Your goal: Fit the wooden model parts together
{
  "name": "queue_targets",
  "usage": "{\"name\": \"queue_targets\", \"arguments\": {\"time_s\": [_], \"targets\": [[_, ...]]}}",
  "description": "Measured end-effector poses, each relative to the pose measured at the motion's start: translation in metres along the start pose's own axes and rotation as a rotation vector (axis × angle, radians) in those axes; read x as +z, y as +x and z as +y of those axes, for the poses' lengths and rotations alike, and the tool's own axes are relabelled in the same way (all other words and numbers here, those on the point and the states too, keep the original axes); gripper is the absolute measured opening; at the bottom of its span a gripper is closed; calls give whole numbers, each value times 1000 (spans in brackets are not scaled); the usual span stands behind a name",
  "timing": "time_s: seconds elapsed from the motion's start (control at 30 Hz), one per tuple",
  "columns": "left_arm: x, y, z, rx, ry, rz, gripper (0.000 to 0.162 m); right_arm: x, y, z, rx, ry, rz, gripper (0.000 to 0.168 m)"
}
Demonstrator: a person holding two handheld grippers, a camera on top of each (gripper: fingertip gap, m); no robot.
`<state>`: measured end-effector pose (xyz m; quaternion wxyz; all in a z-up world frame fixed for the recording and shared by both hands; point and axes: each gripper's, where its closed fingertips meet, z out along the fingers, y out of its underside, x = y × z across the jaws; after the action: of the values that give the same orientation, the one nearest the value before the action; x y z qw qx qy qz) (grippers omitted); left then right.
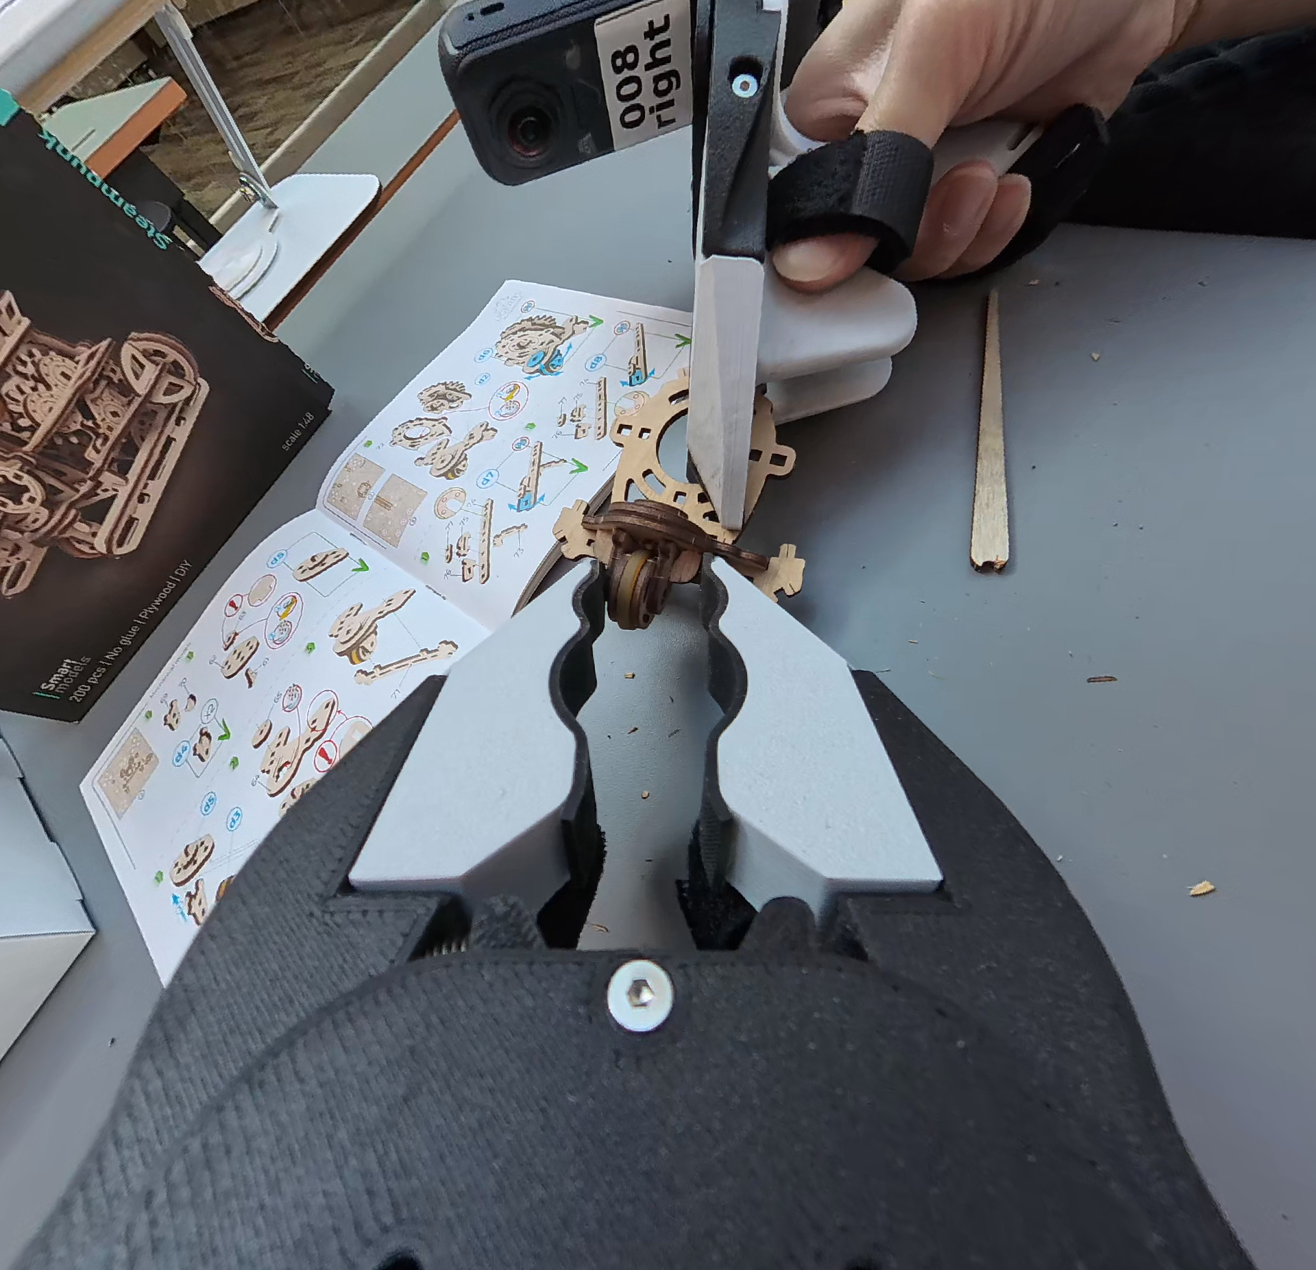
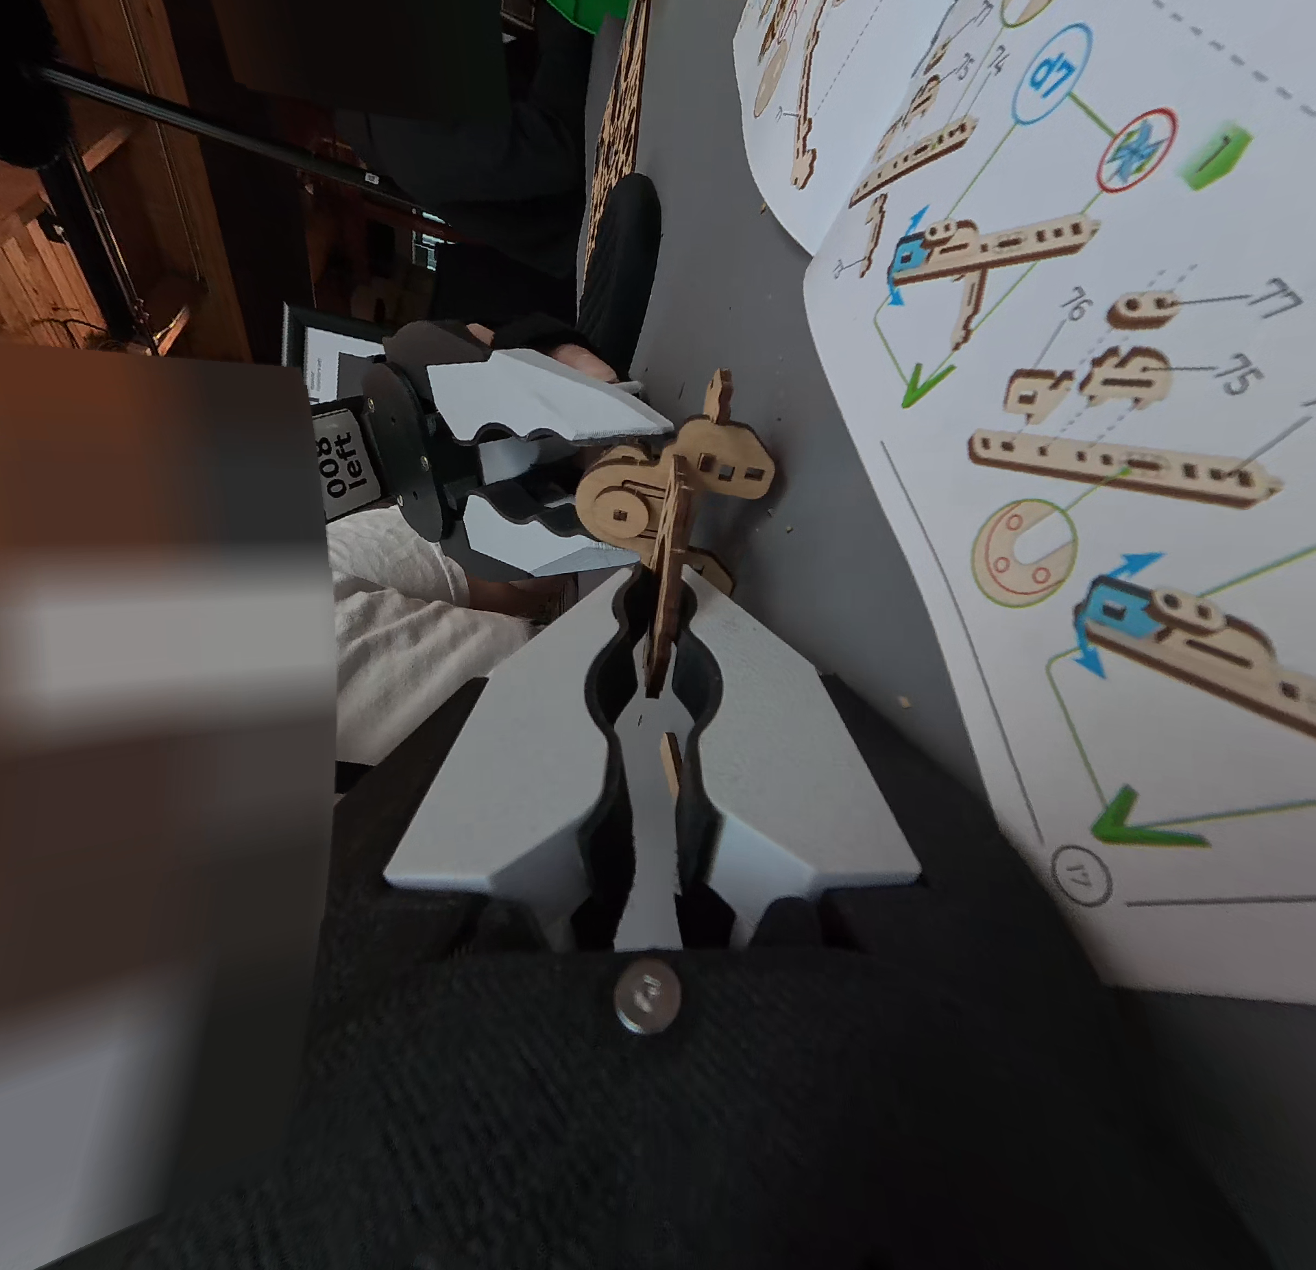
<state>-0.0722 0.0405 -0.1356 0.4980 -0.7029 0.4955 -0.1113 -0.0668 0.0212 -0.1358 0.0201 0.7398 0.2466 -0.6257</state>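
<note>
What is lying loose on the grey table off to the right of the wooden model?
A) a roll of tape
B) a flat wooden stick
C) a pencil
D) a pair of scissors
B: a pale flat wooden stick lies alone on the grey table.

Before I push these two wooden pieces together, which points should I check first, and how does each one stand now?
1. Right gripper pinches the flat round plywood plate with cut-outs: ok.
2. Left gripper closed on the small layered wooden wheel assembly: ok.
3. Plate and wheel assembly touching: ok.
4. Tab lined up with slot: cannot tell.
5. White illustrated instruction booklet open beside the parts: ok.
</note>
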Motion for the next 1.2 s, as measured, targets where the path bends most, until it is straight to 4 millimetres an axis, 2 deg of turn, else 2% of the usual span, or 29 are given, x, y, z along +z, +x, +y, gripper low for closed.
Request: {"name": "queue_targets", "arguments": {"time_s": [0.73, 0.93, 1.2], "targets": [[-1, -1, -1, -6, -12, -32, 23, 3, 0, -1, -19, 62, 74, 2], [-1, -6, 3, 12, -8, -9, 24, 3, 1, -5, -124, 14, 116, 5], [-1, -4, 1, 60, 11, -22, 24, -8, 1, -13, -125, 43, 86, 11]]}}
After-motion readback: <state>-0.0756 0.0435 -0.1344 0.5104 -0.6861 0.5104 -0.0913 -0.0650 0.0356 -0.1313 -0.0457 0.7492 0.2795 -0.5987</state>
